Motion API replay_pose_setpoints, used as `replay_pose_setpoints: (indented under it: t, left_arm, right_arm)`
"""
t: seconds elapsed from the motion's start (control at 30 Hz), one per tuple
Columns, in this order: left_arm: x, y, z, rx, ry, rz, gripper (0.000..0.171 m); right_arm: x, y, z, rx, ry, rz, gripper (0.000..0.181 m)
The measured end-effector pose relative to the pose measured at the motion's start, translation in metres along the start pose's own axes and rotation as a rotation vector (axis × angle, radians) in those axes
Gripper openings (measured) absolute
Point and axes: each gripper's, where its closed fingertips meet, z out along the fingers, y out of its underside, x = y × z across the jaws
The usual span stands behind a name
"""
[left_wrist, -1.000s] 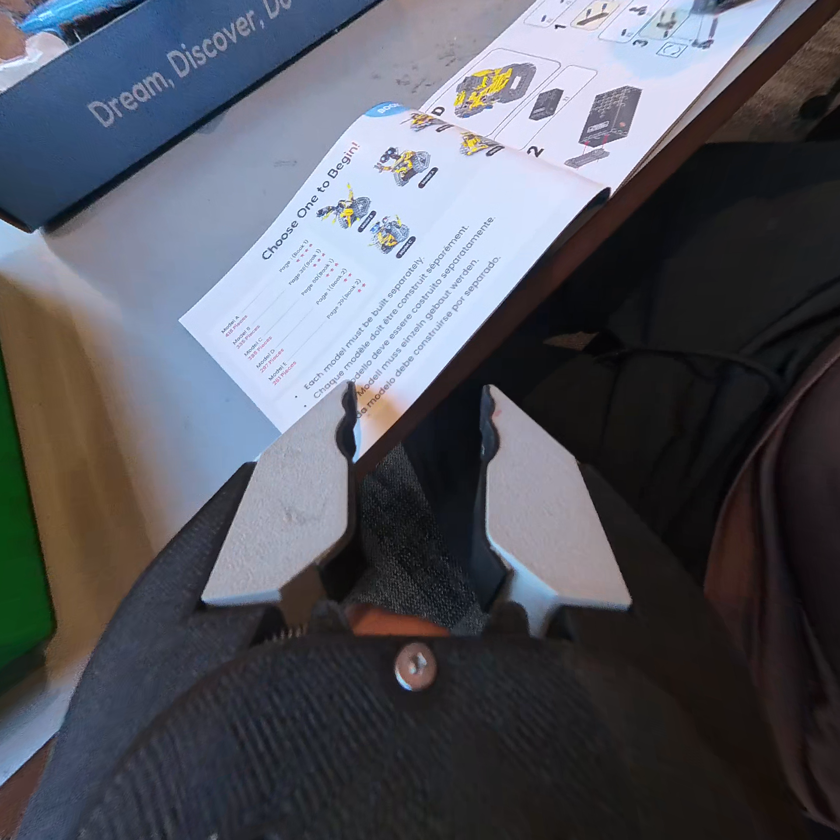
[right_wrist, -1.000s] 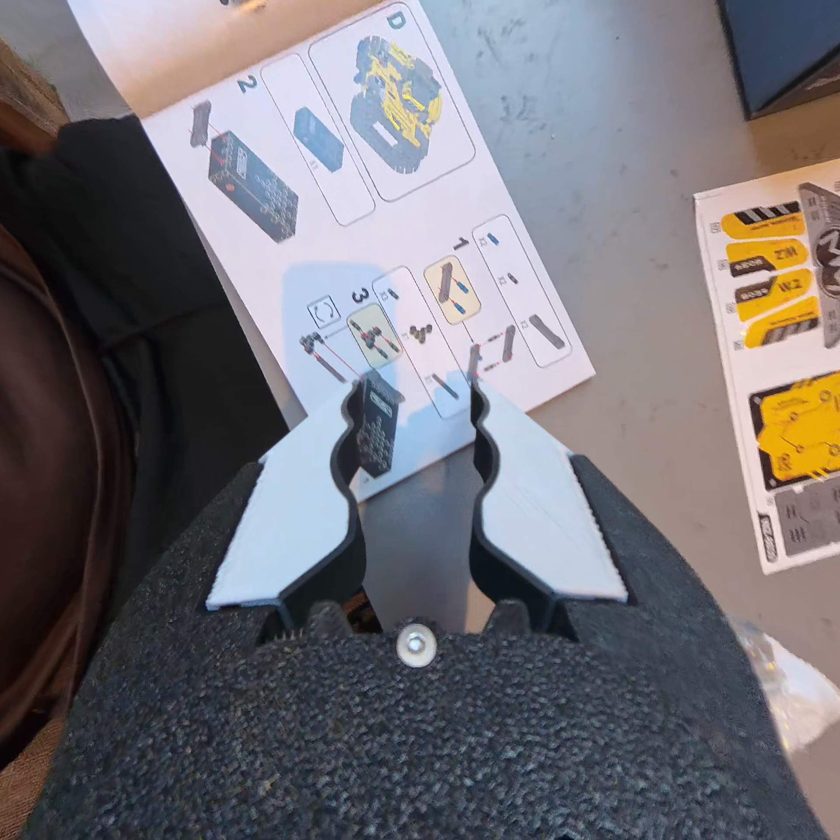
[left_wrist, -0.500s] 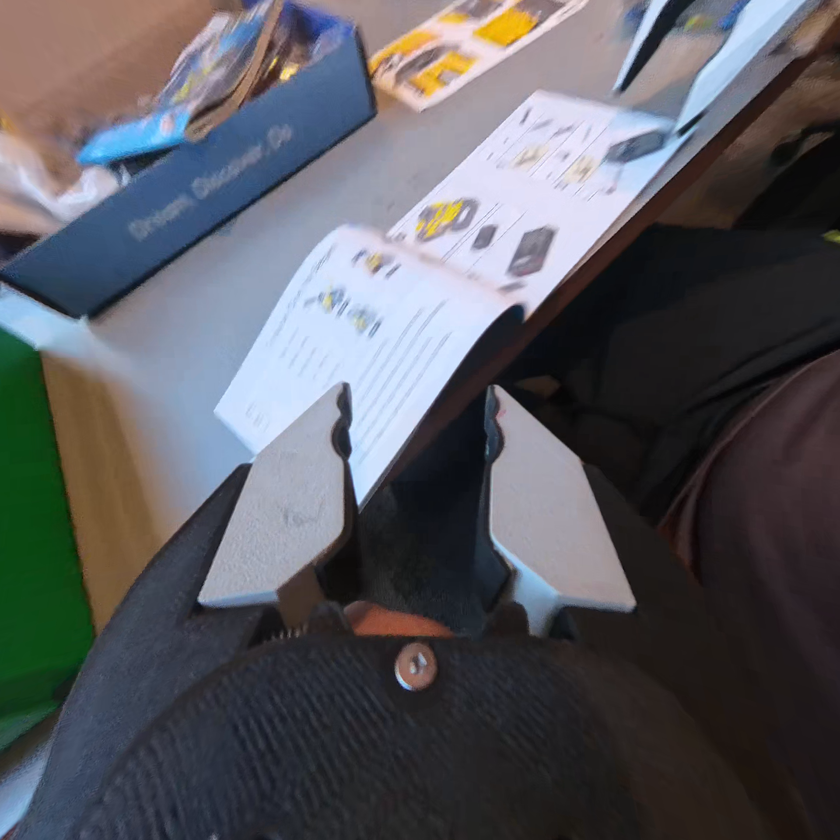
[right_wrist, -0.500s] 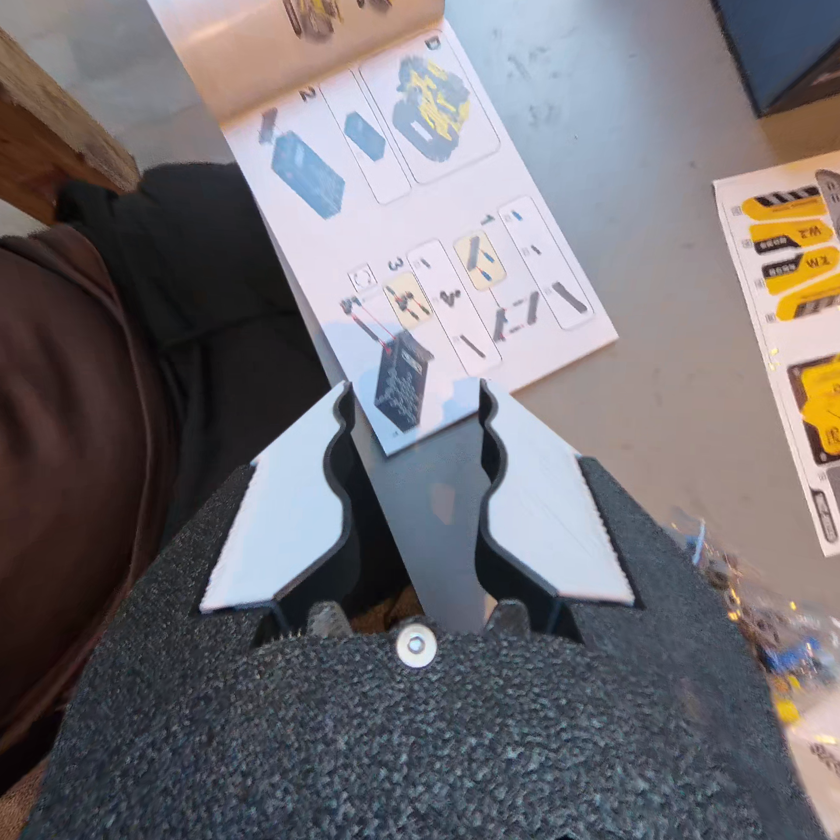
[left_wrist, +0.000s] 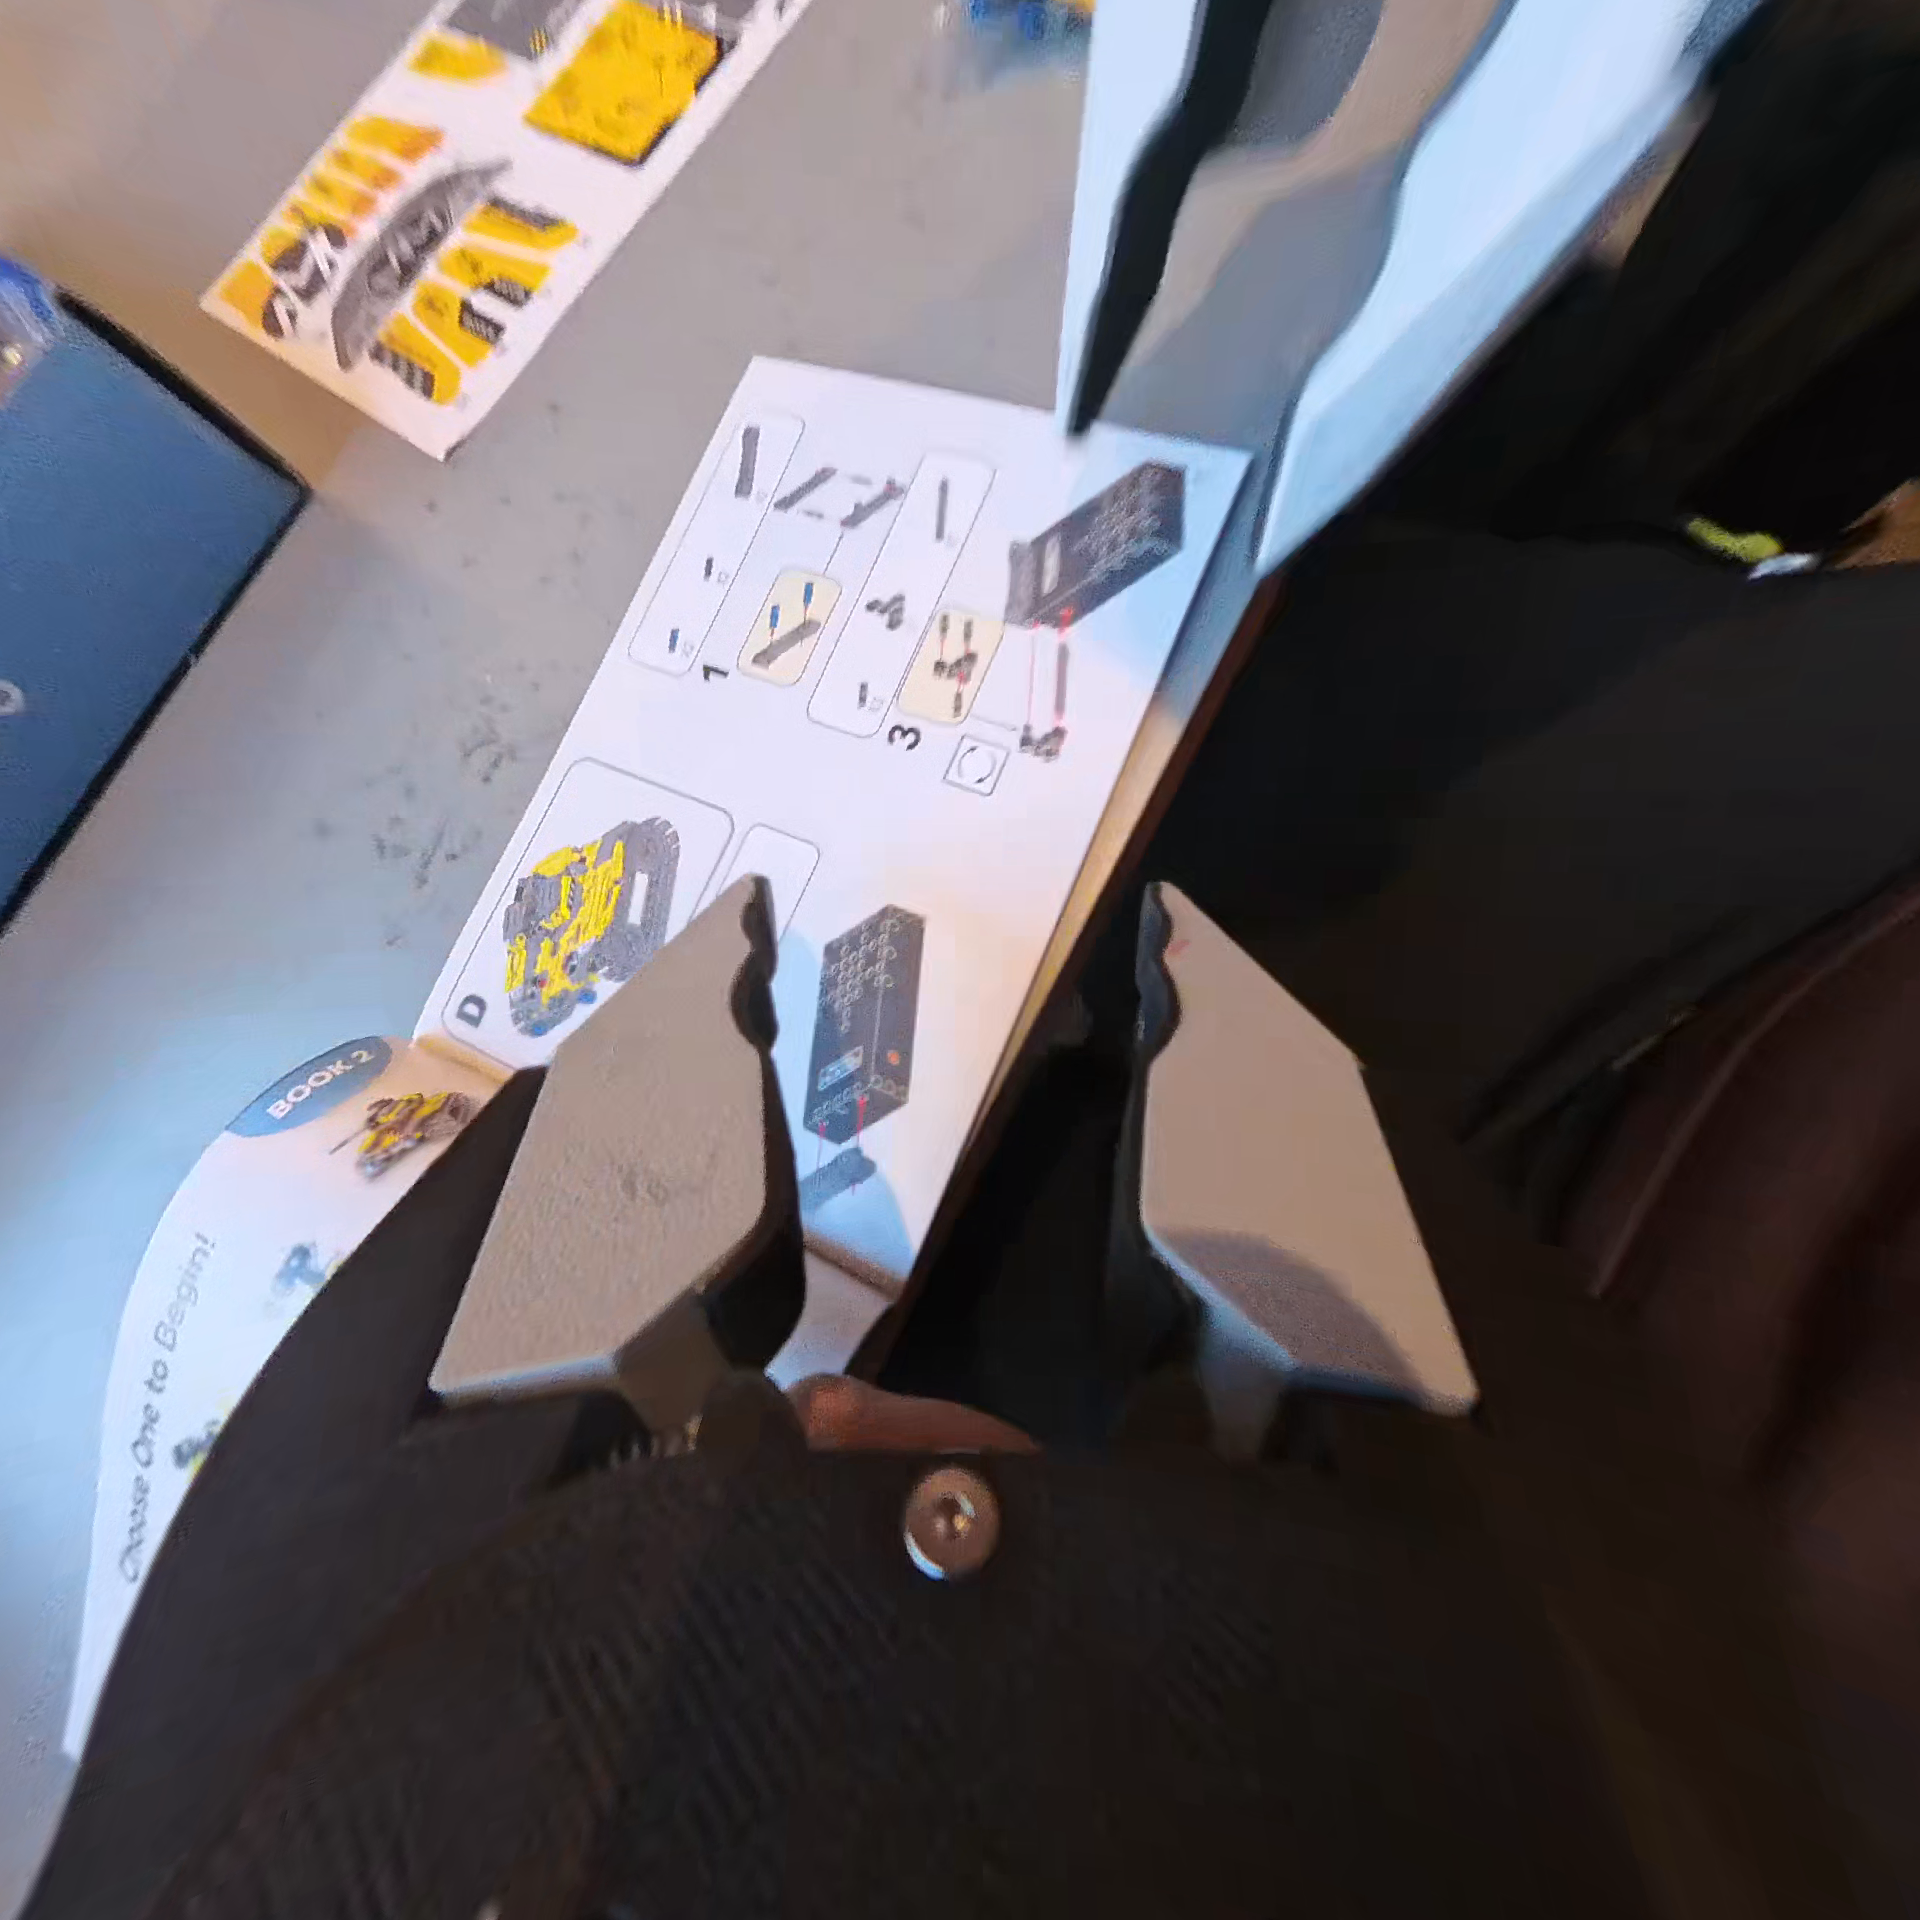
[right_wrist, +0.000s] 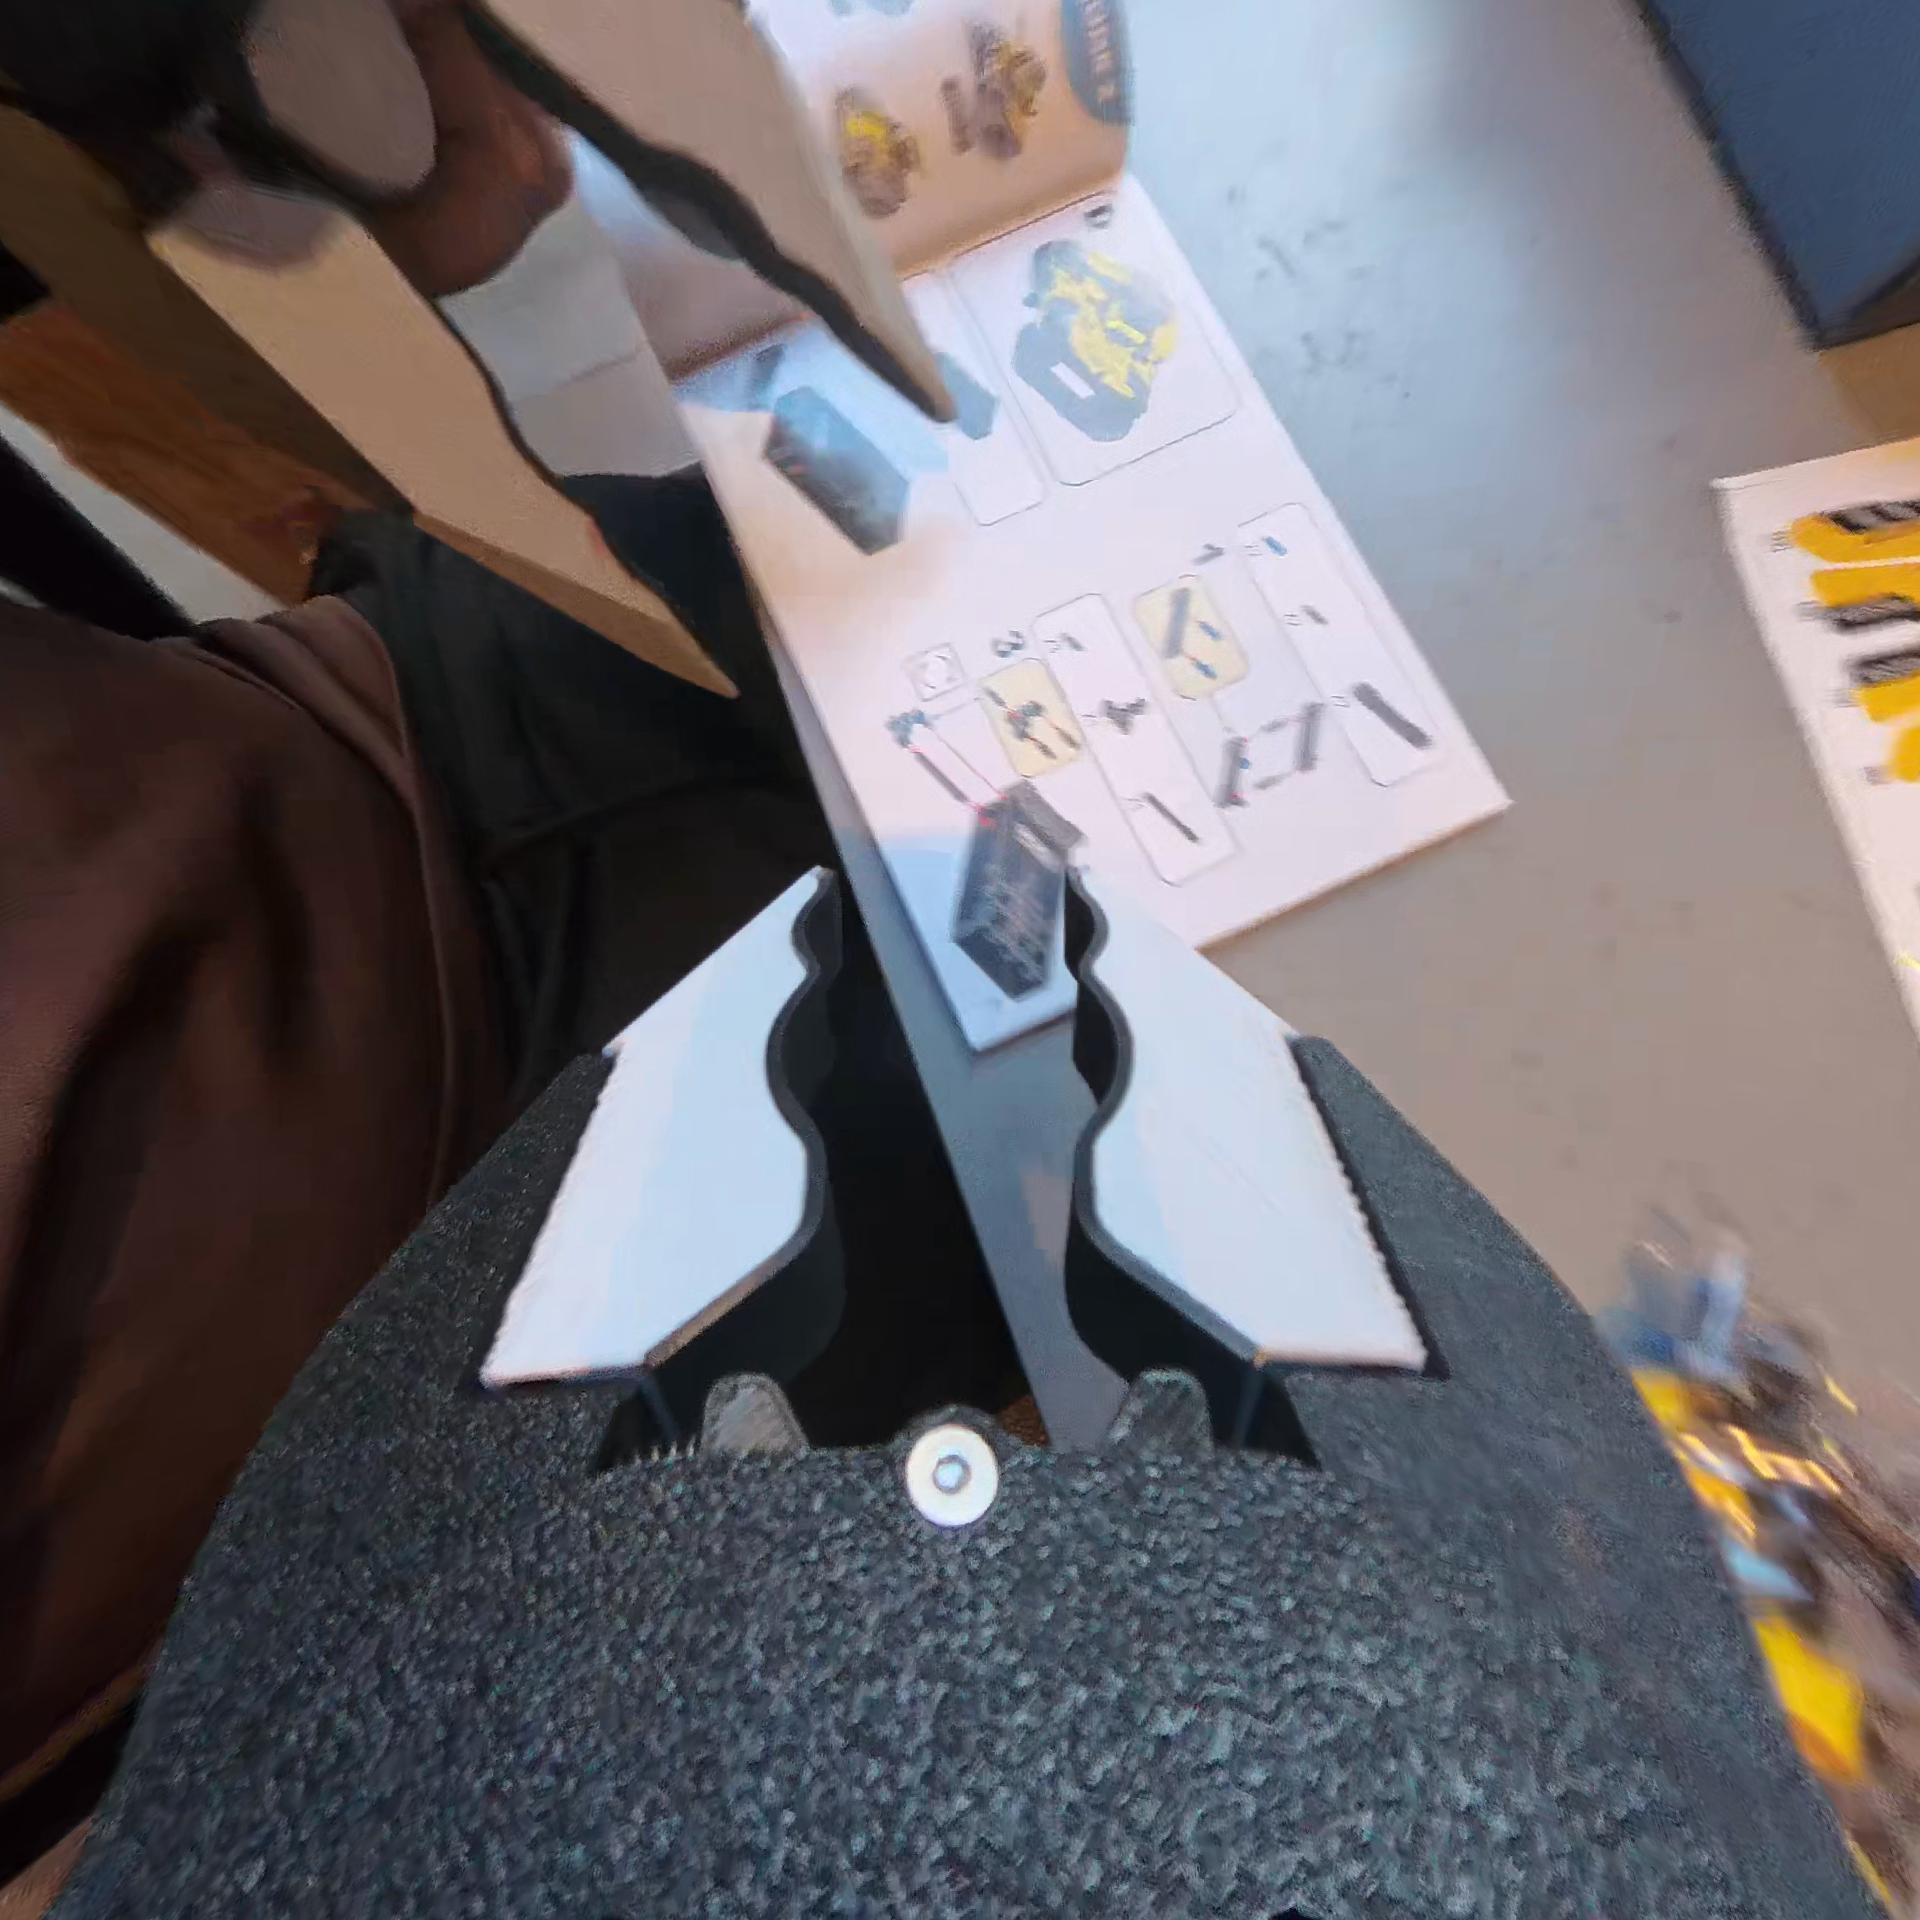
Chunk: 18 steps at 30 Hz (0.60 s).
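I see a grey counter with dark scuff marks on it. Its front edge is dark and runs up through the middle of both views. An open booklet with white pages lies flat by that edge. One page curls up at the lower left of the left wrist view.

My left claw is wide and holds nothing. One finger hangs over the booklet page and the other is past the counter edge, over dark cloth.

My right claw is wide too, with nothing in it. It sits at the near corner of the booklet, with the counter edge between its fingers.

A sticker sheet with yellow and grey shapes lies at the upper left, well apart from the booklet. A dark blue box sits at the left edge. A blurry bag of small yellow and blue parts is at the lower right of the right wrist view. Brown cloth fills the left side there.
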Motion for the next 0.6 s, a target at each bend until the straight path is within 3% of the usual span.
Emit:
replay_pose_setpoints:
  t: [0.13,0.23,0.3,0.37,0.47,0.6]
  left_arm:
    - [0.0,0.016,0.008,-0.041,0.019,-0.01,0.06]
    - [-0.005,0.02,0.003,-0.023,0.013,-0.028,0.054]
    - [-0.006,0.022,0.001,-0.007,0.023,-0.043,0.053]
    - [-0.009,0.026,-0.003,-0.002,0.023,-0.042,0.051]
    - [-0.012,0.032,-0.009,-0.007,0.024,-0.06,0.05]
    - [-0.01,0.025,-0.016,0.027,0.05,-0.06,0.039]
  right_arm:
    - [0.053,0.012,-0.045,0.054,0.176,0.131,0.047]
    - [0.094,0.049,-0.082,-0.009,0.324,0.257,0.058]
    - [0.107,0.075,-0.104,-0.055,0.382,0.297,0.06]
    - [0.109,0.099,-0.121,-0.097,0.4,0.358,0.074]
    - [0.099,0.118,-0.124,-0.112,0.356,0.436,0.084]
    - [0.104,0.123,-0.104,-0.155,0.418,0.372,0.076]
